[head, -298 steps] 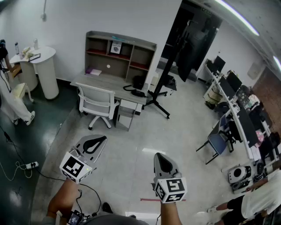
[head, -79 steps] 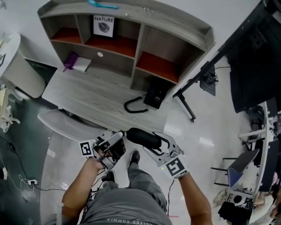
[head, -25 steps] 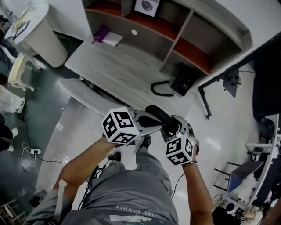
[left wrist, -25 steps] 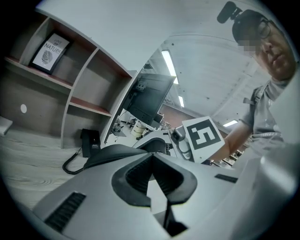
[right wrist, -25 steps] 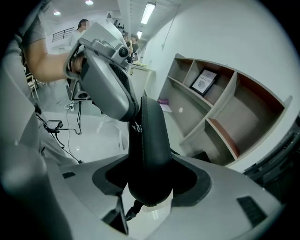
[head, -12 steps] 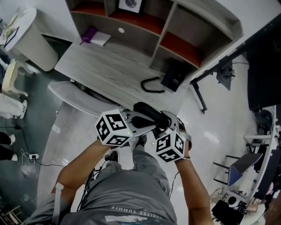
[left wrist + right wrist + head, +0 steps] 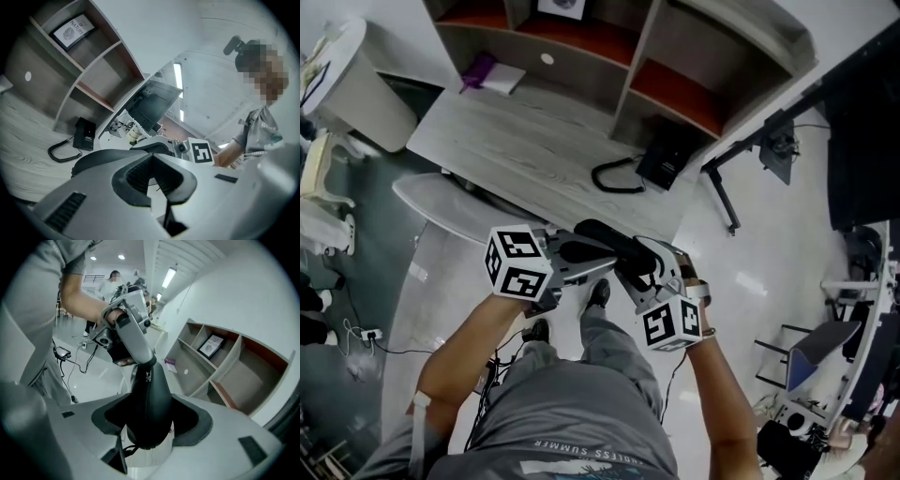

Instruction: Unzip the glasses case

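The right gripper point(image 7: 147, 427), grey moulded plastic with black pads, was clamped across the case point(image 7: 149, 394); its jaws had just opened slightly further. The case was black, oblong and smooth-skinned, with a seam line along its length. It was held in the air off the front edge of the grey wood-grain desk point(image 7: 516, 141). The left gripper point(image 7: 602, 264) met its far end, jaws together. Since half a second before, both grippers had rolled; the case remained between them.
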{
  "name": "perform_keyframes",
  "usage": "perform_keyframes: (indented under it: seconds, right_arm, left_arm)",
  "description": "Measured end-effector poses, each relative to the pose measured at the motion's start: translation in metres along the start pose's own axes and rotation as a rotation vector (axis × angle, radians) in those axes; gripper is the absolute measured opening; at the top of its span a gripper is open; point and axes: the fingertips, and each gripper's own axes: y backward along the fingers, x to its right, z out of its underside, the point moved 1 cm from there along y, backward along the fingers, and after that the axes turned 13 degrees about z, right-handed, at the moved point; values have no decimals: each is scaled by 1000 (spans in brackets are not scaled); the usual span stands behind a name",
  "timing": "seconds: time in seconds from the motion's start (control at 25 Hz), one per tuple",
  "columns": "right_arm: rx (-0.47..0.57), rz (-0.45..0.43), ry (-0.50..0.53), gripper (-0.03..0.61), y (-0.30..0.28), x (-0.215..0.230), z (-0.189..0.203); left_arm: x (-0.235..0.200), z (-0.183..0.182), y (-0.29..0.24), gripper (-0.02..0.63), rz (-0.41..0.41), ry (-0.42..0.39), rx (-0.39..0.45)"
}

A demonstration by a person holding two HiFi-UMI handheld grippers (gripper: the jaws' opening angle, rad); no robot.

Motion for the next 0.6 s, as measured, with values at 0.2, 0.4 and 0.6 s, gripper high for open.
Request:
perform_keyframes:
  seconds: [0.2, 0.4, 0.6]
  right_arm:
    - [-29, -30, 4, 255, -4, -3, 3]
    - [-46, -33, 18, 252, -17, -3, -1]
    - [-53, -35, 6, 252, -25, -1, 6]
  left_arm:
    - [0, 8, -11, -1, 3, 2, -28]
    - [-1, 17, -33, 0, -11, -44, -115]
    - [-10, 21, -45, 5, -30, -42, -115]
